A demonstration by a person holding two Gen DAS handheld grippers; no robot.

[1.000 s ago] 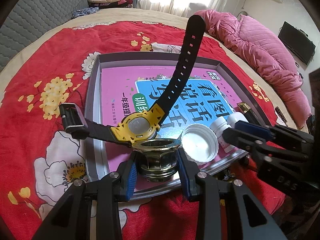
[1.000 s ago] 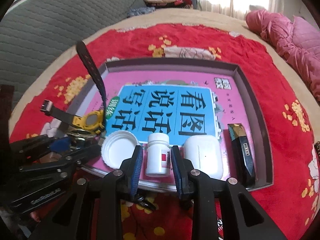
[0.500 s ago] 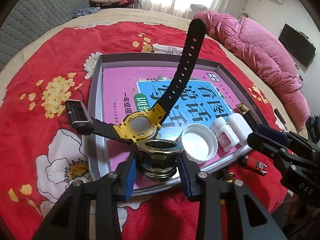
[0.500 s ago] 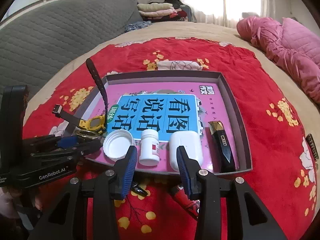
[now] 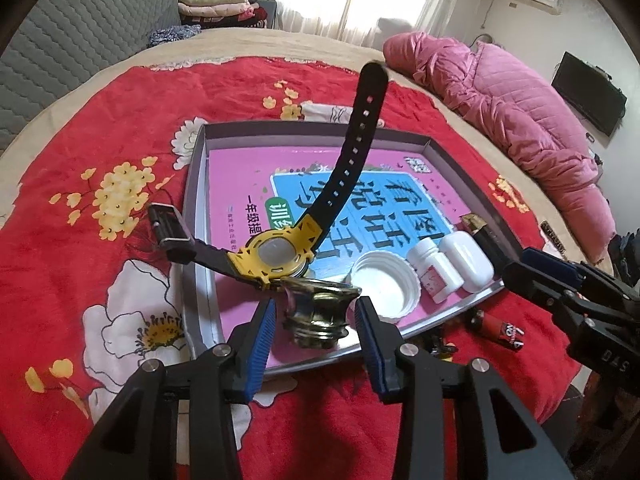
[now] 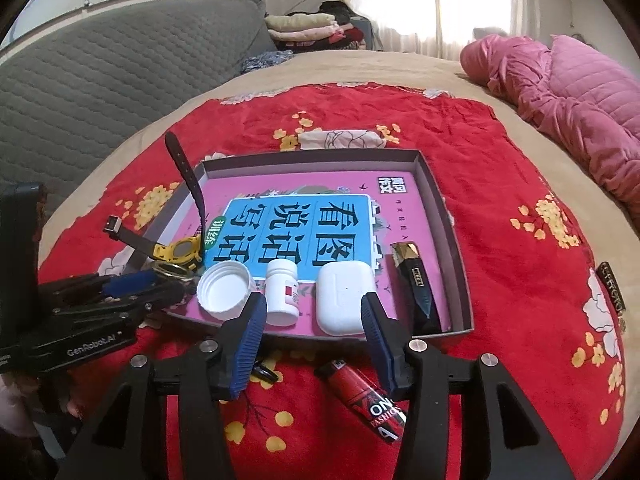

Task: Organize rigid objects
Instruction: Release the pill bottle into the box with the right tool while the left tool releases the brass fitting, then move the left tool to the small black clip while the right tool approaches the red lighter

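Left wrist view: left claw (image 5: 316, 316) brackets a brass fitting (image 5: 318, 310) at the tray's (image 5: 196, 216) near edge, jaws opening, pads clear of it, so it looks set down. A watch (image 5: 280, 254) leans on it, strap upright. Right claw (image 6: 314, 320) is opening too, nothing gripped; pill bottle (image 6: 282, 292) stands in the tray's front row with cap (image 6: 226, 286) and white case (image 6: 344, 300). A red lighter (image 6: 364, 396) waits on the bed.
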